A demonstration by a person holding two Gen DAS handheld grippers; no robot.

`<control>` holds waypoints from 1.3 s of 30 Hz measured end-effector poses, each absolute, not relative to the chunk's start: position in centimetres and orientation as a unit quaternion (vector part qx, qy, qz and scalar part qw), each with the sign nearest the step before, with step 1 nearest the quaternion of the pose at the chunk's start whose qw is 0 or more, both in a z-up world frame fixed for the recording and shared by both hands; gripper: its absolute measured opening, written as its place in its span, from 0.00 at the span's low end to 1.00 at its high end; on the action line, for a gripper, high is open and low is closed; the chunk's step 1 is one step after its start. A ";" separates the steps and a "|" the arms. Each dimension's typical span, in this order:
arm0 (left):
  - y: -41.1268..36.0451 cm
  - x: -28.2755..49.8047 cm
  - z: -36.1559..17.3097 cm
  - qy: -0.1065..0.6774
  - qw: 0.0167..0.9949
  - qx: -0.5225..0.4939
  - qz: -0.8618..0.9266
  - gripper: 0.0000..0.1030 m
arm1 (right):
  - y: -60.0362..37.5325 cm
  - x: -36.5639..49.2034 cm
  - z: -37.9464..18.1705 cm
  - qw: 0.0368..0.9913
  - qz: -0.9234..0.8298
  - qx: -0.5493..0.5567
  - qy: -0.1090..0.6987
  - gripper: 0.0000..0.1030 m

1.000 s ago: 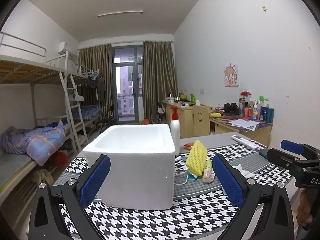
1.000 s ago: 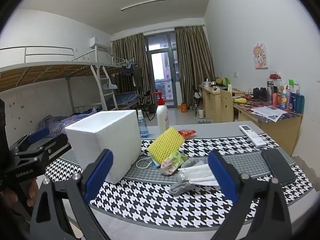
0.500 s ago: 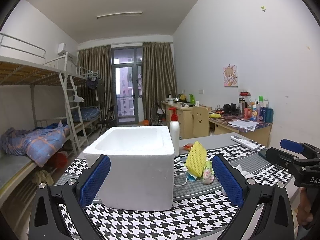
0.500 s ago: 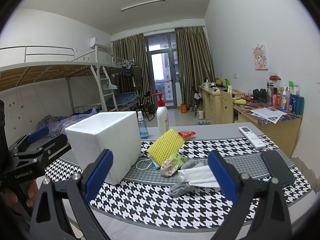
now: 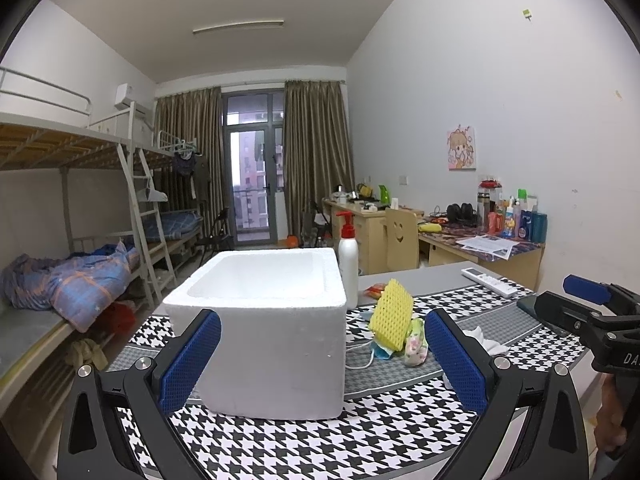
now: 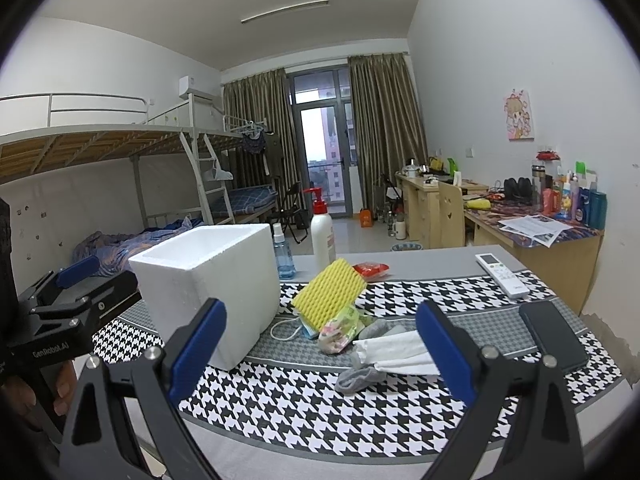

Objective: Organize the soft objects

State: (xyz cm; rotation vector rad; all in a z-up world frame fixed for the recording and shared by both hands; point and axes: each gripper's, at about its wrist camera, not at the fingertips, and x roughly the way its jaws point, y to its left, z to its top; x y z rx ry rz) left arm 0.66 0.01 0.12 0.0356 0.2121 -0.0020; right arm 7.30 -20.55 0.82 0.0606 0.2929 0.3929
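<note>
Two wide-open tongs (image 5: 322,360) (image 6: 320,352), ribbed blue pads; blocky foam box (image 5: 272,320), waffled yellow sponge (image 6: 329,293).

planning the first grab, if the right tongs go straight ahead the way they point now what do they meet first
Likely the soft pile: the right tongs, open and empty, point at the floral cloth, with the yellow sponge leaning just behind it. The white tissue sits slightly right. Depth is hard to judge through the fisheye.
</note>
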 end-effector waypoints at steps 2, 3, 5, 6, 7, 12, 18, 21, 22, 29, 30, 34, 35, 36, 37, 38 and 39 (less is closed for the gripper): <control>0.0 0.7 0.2 0.105 0.994 0.018 -0.002 0.99 | -20.8 7.4 0.8 0.970 0.194 0.032 0.146 0.95; -0.1 0.7 0.3 0.105 0.994 0.018 -0.002 0.99 | -20.8 7.4 0.8 0.970 0.193 0.032 0.147 0.95; -0.2 0.7 0.3 0.105 0.994 0.016 -0.006 0.99 | -20.9 7.5 0.8 0.970 0.191 0.031 0.147 0.95; -0.3 0.8 0.4 0.105 0.994 0.017 -0.007 0.99 | -21.0 7.6 0.8 0.970 0.191 0.032 0.146 0.95; -0.4 0.9 0.4 0.105 0.994 0.018 -0.008 0.99 | -21.1 7.6 0.8 0.970 0.190 0.033 0.146 0.95; -1.2 1.7 0.6 0.111 0.993 0.020 -0.024 0.99 | -22.1 8.2 0.7 0.972 0.177 0.037 0.148 0.95; -2.6 3.0 0.6 0.123 0.991 0.022 -0.049 0.99 | -23.2 9.1 0.4 0.973 0.165 0.041 0.157 0.95; -3.1 3.4 0.6 0.128 0.990 0.023 -0.056 0.99 | -23.6 9.7 0.1 0.972 0.162 0.044 0.163 0.95; -3.4 3.6 0.7 0.130 0.990 0.023 -0.059 0.99 | -23.7 9.8 0.0 0.972 0.160 0.043 0.164 0.95; -4.7 4.7 0.5 0.142 0.987 0.029 -0.072 0.99 | -24.8 10.9 -0.5 0.971 0.152 0.046 0.177 0.95; -4.9 4.8 0.4 0.144 0.986 0.030 -0.076 0.99 | -24.9 11.1 -0.6 0.971 0.150 0.046 0.179 0.95; -5.8 5.6 0.2 0.151 0.984 0.037 -0.084 0.99 | -25.3 11.8 -0.9 0.970 0.148 0.049 0.187 0.95; -6.1 5.7 0.1 0.152 0.984 0.038 -0.086 0.99 | -25.4 11.9 -1.1 0.970 0.147 0.049 0.189 0.95; -6.3 5.8 0.1 0.154 0.983 0.040 -0.089 0.99 | -25.5 12.1 -1.1 0.969 0.147 0.049 0.191 0.95; -6.5 6.0 0.0 0.156 0.983 0.041 -0.090 0.99 | -25.6 12.2 -1.3 0.969 0.146 0.049 0.194 0.95; -6.7 6.1 -0.1 0.159 0.982 0.042 -0.092 0.99 | -25.7 12.4 -1.4 0.968 0.146 0.050 0.196 0.95; -6.8 6.2 -0.2 0.160 0.982 0.042 -0.094 0.99 | -25.8 12.5 -1.5 0.968 0.145 0.050 0.198 0.95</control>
